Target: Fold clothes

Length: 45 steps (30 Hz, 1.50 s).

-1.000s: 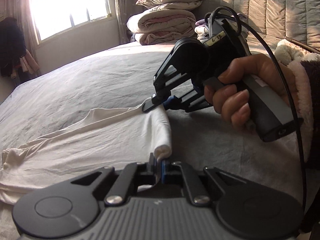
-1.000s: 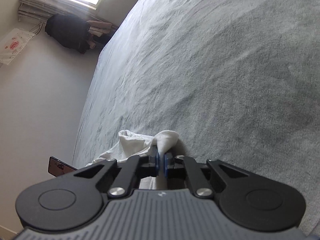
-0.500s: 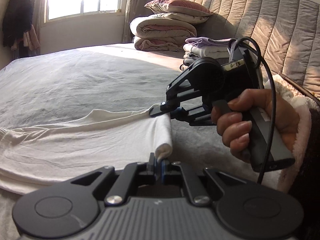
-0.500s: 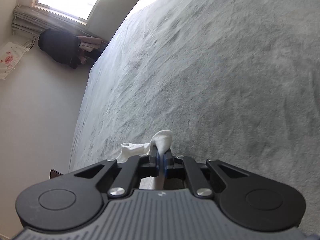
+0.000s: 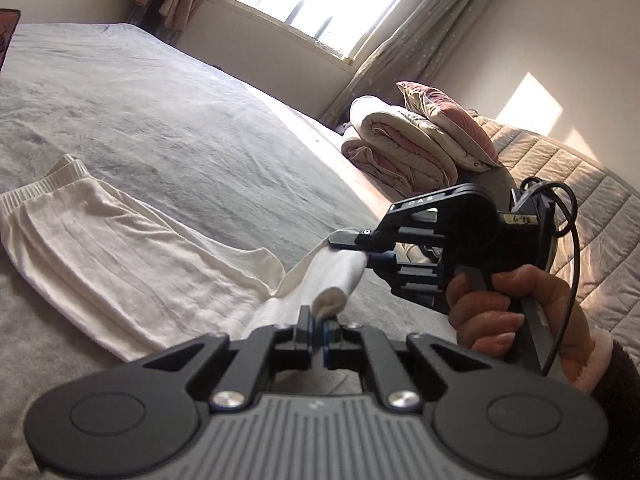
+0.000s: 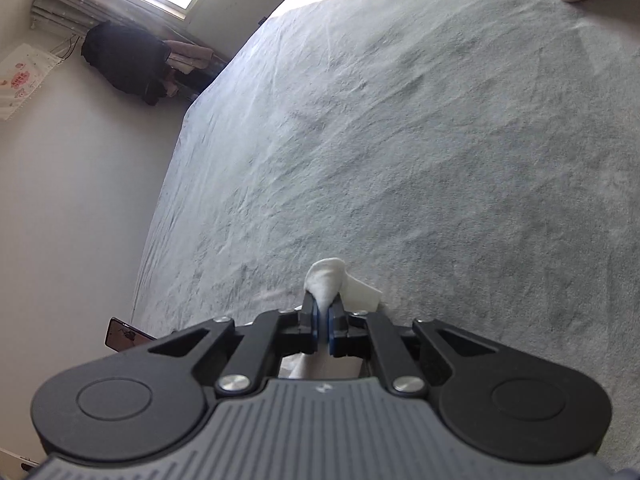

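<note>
Left wrist view, nearest first: the left gripper (image 5: 316, 330) is pinched tight on one corner of the white garment (image 5: 120, 256), a small tuft of cloth poking out past its tips. Just beyond it the right gripper (image 5: 362, 256), held in the person's hand (image 5: 492, 312), is clamped on the neighbouring corner; the right wrist view shows the same bite, cloth bulging between its closed jaws. From these two corners the garment runs away from the grippers across the grey bed (image 5: 180, 120), its ribbed waistband (image 5: 44, 188) at the far end. To fold well, I would keep both corners level and equally taut, carry them together toward that waistband, and lay edge on edge before letting go. Beyond the garment, stacked quilts (image 5: 404, 152) sit against the headboard.
</note>
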{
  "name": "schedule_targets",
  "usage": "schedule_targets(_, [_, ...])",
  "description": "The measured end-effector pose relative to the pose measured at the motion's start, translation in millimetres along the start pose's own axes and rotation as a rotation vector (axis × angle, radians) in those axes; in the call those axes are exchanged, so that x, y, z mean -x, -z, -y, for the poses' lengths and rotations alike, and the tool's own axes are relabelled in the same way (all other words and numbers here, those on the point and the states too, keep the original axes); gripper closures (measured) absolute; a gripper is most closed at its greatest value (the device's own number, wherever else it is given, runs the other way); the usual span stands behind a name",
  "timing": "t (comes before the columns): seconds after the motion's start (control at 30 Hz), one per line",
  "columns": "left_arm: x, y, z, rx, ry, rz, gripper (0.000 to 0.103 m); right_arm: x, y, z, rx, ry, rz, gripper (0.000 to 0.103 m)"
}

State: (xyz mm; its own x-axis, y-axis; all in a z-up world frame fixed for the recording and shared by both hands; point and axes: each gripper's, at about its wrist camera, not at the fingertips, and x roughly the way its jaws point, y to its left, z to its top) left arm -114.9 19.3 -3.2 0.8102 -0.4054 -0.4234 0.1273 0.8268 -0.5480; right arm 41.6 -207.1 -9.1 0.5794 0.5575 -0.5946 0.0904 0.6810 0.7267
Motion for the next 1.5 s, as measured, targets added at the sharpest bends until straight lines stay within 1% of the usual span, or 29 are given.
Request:
schedule_targets(0.07, [5, -6, -14, 0.051, -0.009, 0.016, 0.099, -7, 0, -15, 0.028, -0.004, -0.01, 0.097])
schedule_targets(0.2, [13, -19, -47, 0.13, -0.038, 0.046, 0.099, -43, 4, -52, 0.082, -0.001, -0.034, 0.096])
schedule_targets(0.47, [30, -36, -123, 0.281, -0.12, 0.08, 0.099, -111, 31, -106, 0.157, 0.011, -0.104, 0.096])
schedule_targets(0.63, [37, -43, -175, 0.369, -0.139, 0.081, 0.099, -146, 49, -131, 0.196, 0.028, -0.139, 0.096])
schedule_targets(0.73, [39, -42, -196, 0.417, -0.154, 0.073, 0.099, -162, 57, -144, 0.227, 0.036, -0.157, 0.096])
schedule_targets(0.8, [39, -42, -206, 0.441, -0.161, 0.06, 0.099, -172, 61, -151, 0.244, 0.042, -0.173, 0.096])
schedule_targets(0.9, [40, -42, -213, 0.45, -0.17, 0.053, 0.099, -183, 66, -158, 0.259, 0.053, -0.189, 0.095])
schedule_targets(0.93, [40, -43, -214, 0.447, -0.174, 0.051, 0.098, -185, 66, -159, 0.263, 0.052, -0.192, 0.093])
schedule_targets(0.97, [40, -44, -214, 0.443, -0.179, 0.048, 0.097, -187, 66, -160, 0.264, 0.048, -0.195, 0.088])
schedule_targets(1.03, [44, -49, -213, 0.417, -0.21, 0.041, 0.093, -184, 61, -163, 0.281, 0.017, -0.203, 0.087])
schedule_targets(1.1, [49, -56, -209, 0.388, -0.237, 0.052, 0.093, -178, 55, -167, 0.312, -0.017, -0.207, 0.087])
schedule_targets(1.13, [52, -62, -206, 0.358, -0.246, 0.06, 0.092, -173, 52, -167, 0.334, -0.022, -0.198, 0.085])
schedule_targets(1.17, [53, -67, -201, 0.325, -0.257, 0.062, 0.09, -166, 50, -166, 0.352, -0.022, -0.176, 0.076])
schedule_targets(1.2, [54, -73, -196, 0.292, -0.273, 0.06, 0.088, -157, 47, -164, 0.371, -0.017, -0.144, 0.069])
schedule_targets(1.23, [53, -79, -191, 0.256, -0.29, 0.057, 0.082, -148, 45, -161, 0.39, -0.013, -0.115, 0.061])
schedule_targets(1.27, [53, -84, -186, 0.226, -0.296, 0.054, 0.075, -141, 42, -158, 0.405, -0.008, -0.093, 0.061])
schedule_targets(1.33, [48, -94, -178, 0.17, -0.282, 0.047, 0.071, -127, 39, -149, 0.418, 0.005, -0.06, 0.061])
schedule_targets(1.43, [25, -110, -169, 0.076, -0.233, 0.005, 0.072, -107, 40, -136, 0.464, 0.037, 0.006, 0.061])
schedule_targets(1.5, [7, -118, -164, 0.005, -0.229, -0.014, 0.079, -100, 48, -128, 0.521, 0.072, 0.053, 0.061])
